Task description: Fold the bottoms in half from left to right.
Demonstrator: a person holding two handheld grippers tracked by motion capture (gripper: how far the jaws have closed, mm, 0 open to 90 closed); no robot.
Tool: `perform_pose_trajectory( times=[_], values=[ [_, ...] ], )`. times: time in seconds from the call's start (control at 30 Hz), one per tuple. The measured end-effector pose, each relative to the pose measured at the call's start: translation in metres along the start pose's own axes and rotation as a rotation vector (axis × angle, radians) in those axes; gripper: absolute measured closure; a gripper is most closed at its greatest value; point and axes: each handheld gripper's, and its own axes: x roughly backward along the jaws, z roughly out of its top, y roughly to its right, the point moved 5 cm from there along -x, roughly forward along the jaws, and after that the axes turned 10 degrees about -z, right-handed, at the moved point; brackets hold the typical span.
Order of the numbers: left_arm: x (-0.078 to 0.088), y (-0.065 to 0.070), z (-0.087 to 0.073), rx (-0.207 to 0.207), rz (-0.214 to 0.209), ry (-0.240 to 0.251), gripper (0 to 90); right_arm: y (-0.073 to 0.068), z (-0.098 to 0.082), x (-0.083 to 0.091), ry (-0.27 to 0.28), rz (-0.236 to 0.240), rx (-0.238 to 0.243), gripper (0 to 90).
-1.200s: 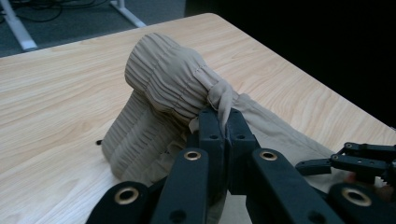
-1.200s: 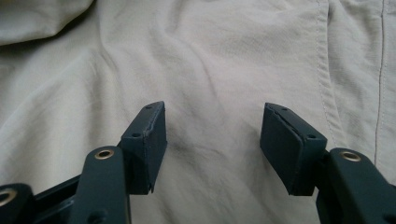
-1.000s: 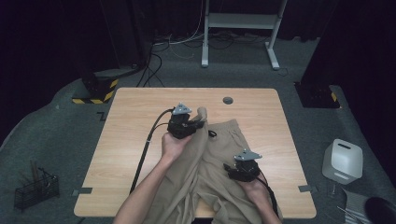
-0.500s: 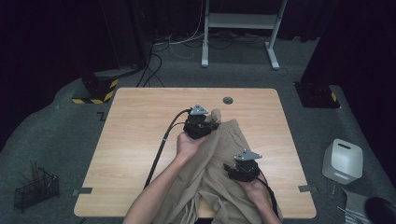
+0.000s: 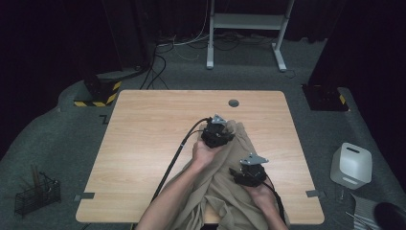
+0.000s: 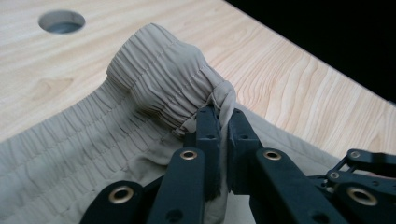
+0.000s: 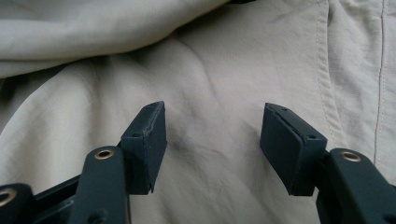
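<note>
Left gripper view gives me the clearest read: my left gripper (image 6: 218, 128) has its jaws pinched together on the elastic waistband (image 6: 163, 79) of the beige trousers (image 6: 70, 154), with a bunched fold of the gathered band standing up just beyond the jaw tips and the bare wooden table (image 6: 289, 70) past it. From the high view, the trousers (image 5: 230, 191) lie on the near right part of the table (image 5: 153, 124), their long axis running from the waistband at the far end, near the round cable hole (image 5: 233, 103), back toward me and off the near edge. My left gripper (image 5: 225, 132) sits at that far end; my right gripper (image 5: 237, 173) rests nearer to me, over the middle of the garment and to the right. In the right gripper view, the right gripper (image 7: 212, 140) has its jaws spread wide with nothing between them, hovering close above smooth fabric with a stitched seam (image 7: 327, 70) off to one side. I judge that the next move turns on this: the waistband lies ahead of the free gripper, along the garment's length, so to take a second hold on the band I would need to reach forward toward the left one.
</note>
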Motion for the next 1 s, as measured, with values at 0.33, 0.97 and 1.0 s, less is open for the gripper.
perform_pose_trajectory(
  times=[0.33,0.97,1.0],
  values=[
    [0.0,0.003,-0.001,-0.014,0.012,-0.019,67.4,0.0,0.0,0.0,0.0,-0.002,0.001,40.8],
    [0.093,0.004,-0.039,-0.036,0.036,0.011,46.2,0.0,0.0,0.0,-0.001,-0.001,-0.002,40.8],
    [0.095,0.004,-0.047,-0.028,0.029,0.009,46.2,0.0,0.0,0.0,0.0,-0.001,-0.001,40.8]
  ],
)
